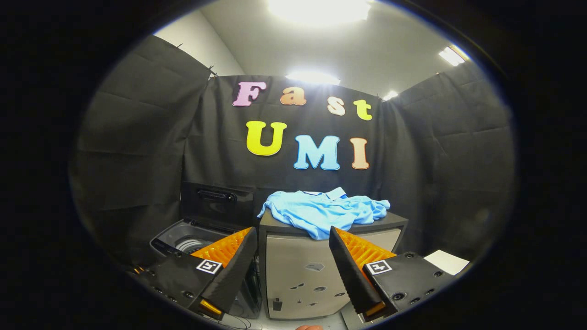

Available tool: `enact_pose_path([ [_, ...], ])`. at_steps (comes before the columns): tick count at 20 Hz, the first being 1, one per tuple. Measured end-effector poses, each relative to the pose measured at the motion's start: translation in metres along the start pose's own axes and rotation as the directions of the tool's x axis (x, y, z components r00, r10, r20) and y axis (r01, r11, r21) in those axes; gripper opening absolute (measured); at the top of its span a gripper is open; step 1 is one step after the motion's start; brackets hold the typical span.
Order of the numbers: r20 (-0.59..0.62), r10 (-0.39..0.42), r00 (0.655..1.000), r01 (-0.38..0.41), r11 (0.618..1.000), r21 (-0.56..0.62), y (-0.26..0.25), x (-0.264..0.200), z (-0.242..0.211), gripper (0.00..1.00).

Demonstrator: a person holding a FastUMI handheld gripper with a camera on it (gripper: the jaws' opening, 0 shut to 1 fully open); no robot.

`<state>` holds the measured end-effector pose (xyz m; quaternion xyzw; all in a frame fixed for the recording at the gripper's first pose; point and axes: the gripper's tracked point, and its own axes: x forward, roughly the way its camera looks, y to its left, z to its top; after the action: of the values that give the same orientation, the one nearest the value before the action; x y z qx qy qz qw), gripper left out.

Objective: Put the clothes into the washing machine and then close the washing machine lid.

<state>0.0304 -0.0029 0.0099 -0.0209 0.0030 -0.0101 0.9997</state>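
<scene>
i am looking at the booth through the camera on my claw (291, 238). the claw is wide open, with nothing between its two fingers. i think it is open like this so it is ready to take hold of cloth.

the shirt (321, 211) is light blue. it lies in a loose heap on top of a box (298, 270) that stands beyond the fingers. one bit of the shirt hangs down over the front edge of the box. that hanging bit sits just above the gap between my fingers, so i think it is the easy place to pinch.

the washer (192, 240) stands just beside the box, on its left. its lid (218, 201) is up and leans back near the black wall, so the tub is open and can take the shirt. one finger hides part of the washer.

the shirt is not in the washer yet, so the job has only begun. my claw is apart from the shirt and lower than it. i think i need to lift the claw, push it forward to the hanging bit, and squeeze. the cloth is soft and floppy, so it may slip or drag on the box.

a white sheet (447, 262) lies off to the right.
</scene>
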Motion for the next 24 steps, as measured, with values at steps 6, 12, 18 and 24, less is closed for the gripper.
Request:
enact_pose_path([
  [6, -0.014, 0.000, 1.000, -0.001, 0.999, -0.033, -0.006, 0.023, 0.018, 0.98],
  [12, -0.036, -0.047, 0.998, 0.048, 0.999, 0.013, -0.040, 0.062, 0.062, 0.98],
  [18, -0.091, -0.034, 0.995, 0.038, 0.999, 0.038, -0.072, 0.107, 0.102, 0.98],
  [24, -0.189, 0.001, 0.982, -0.007, 0.999, -0.032, -0.097, 0.151, 0.106, 0.98],
])
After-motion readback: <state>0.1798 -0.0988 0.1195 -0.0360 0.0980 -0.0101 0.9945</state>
